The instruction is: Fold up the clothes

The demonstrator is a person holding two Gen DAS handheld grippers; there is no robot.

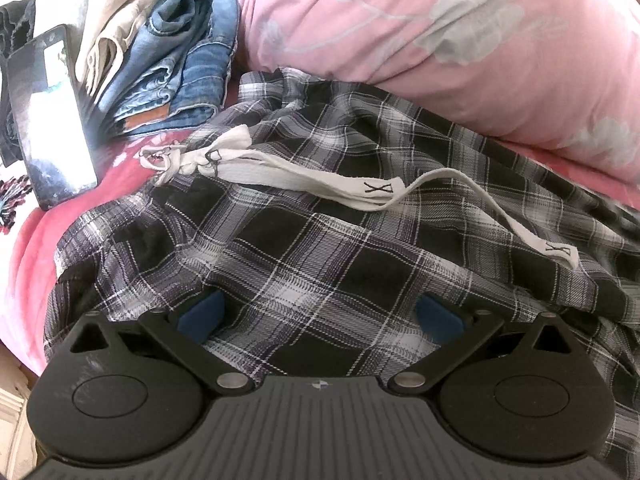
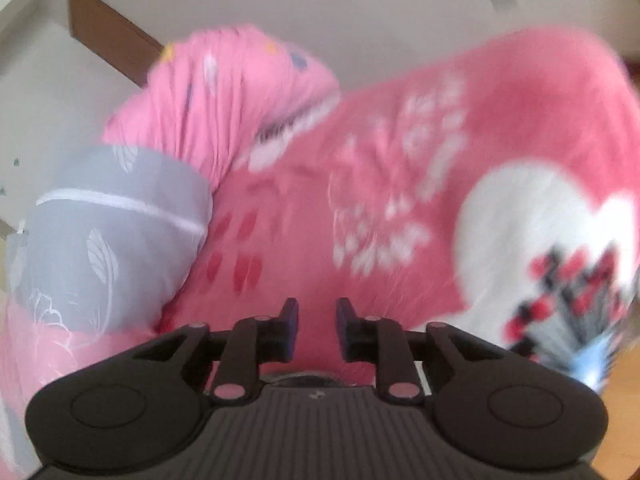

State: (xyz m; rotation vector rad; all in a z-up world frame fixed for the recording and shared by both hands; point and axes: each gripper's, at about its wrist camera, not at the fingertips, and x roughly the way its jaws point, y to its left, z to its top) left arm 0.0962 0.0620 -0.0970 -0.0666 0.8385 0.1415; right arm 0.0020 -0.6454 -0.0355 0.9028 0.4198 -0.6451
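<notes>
The left wrist view looks steeply down from close above the plaid garment [image 1: 320, 240], its lower edge filled by the left gripper [image 1: 320, 314], with jeans [image 1: 188, 60] and a pillow [image 1: 460, 40] beyond. The right wrist view, blurred, looks more shallowly across the pink blanket [image 2: 400, 200] toward a wall [image 2: 360, 8], past the right gripper [image 2: 318, 330]. Both show the blanket.

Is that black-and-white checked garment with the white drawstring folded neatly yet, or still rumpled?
Still rumpled. The black-and-white checked garment lies bunched and creased on the pink blanket, its white drawstring trailing loose across it, with no tidy fold lines.
</notes>
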